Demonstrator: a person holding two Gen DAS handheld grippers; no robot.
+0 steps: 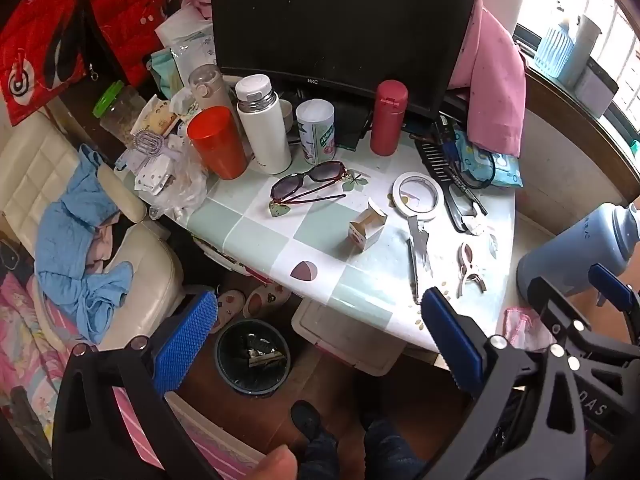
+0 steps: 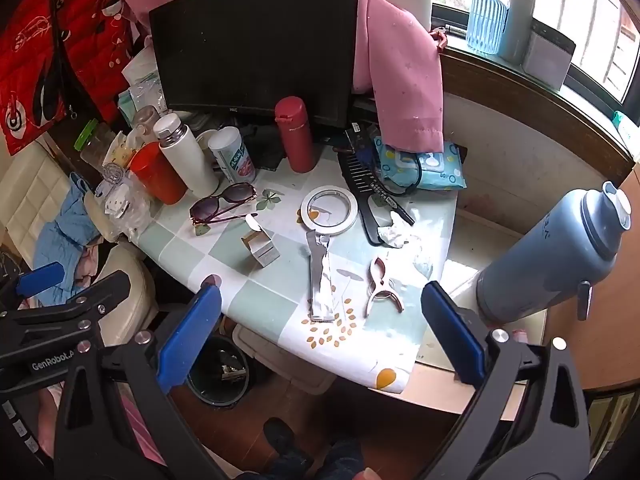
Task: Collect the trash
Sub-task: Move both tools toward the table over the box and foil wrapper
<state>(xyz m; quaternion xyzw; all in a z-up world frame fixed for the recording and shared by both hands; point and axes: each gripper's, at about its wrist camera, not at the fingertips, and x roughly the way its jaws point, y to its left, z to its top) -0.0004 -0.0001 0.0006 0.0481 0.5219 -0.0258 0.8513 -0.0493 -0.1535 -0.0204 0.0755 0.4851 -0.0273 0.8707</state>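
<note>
A small open cardboard box (image 1: 367, 227) (image 2: 261, 249) lies on the checked tablecloth. A flattened silver wrapper strip (image 2: 320, 280) (image 1: 418, 248) lies beside it, and a crumpled white tissue (image 2: 394, 230) lies by the black comb. A black trash bin (image 1: 253, 355) (image 2: 218, 372) with some scraps stands on the floor under the table's front edge. My left gripper (image 1: 320, 344) is open and empty, held above the bin. My right gripper (image 2: 320, 340) is open and empty, held over the table's front edge near the wrapper.
On the table (image 2: 276, 304): sunglasses (image 1: 308, 184), tape ring (image 2: 329, 209), clothes peg (image 2: 382, 286), red cup (image 1: 218, 142), white flask (image 1: 262, 124), red flask (image 2: 294, 140), monitor (image 1: 340, 28). A blue thermos (image 2: 556, 256) stands at the right. A cream chair (image 1: 132, 268) stands at the left.
</note>
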